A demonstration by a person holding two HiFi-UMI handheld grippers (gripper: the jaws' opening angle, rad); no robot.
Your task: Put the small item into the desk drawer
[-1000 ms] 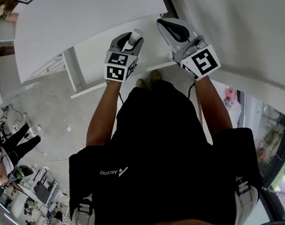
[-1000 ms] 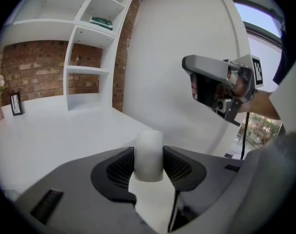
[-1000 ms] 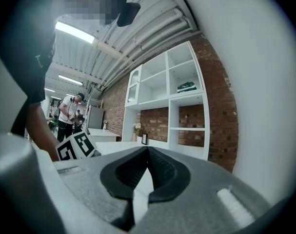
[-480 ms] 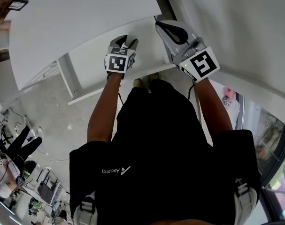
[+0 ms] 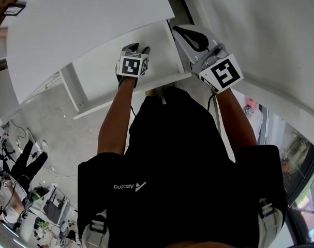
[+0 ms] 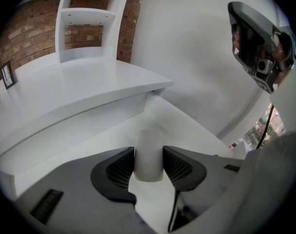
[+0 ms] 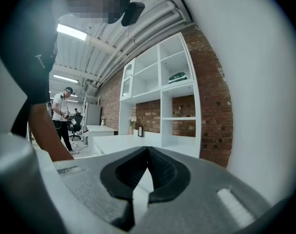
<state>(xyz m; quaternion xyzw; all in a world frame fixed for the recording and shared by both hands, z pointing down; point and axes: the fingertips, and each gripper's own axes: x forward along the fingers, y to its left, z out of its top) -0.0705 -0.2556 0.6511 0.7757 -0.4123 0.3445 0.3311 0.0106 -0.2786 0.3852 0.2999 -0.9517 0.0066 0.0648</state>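
My left gripper (image 6: 148, 154) is shut on a small white cylinder (image 6: 148, 147), which stands upright between the dark pads. In the head view the left gripper (image 5: 137, 49) is held low over the open white drawer (image 5: 102, 68) under the desk top (image 5: 84, 19), and the cylinder is hidden by the gripper body. The drawer's floor and back wall (image 6: 89, 130) show just beyond the cylinder. My right gripper (image 5: 183, 32) is to the right of the drawer, shut with nothing in it. In its own view the right gripper (image 7: 147, 151) points at distant shelves.
A white shelf unit (image 6: 89, 18) stands on the desk against a brick wall, with a small picture frame (image 6: 7, 74) at the left. A white wall (image 5: 260, 30) runs along the right. Concrete floor (image 5: 43, 118) lies left of the desk. A person (image 7: 64, 116) stands far off.
The left gripper has moved forward and down over the open drawer with the white cylinder, which no longer shows in the head view. The right gripper has hardly moved.
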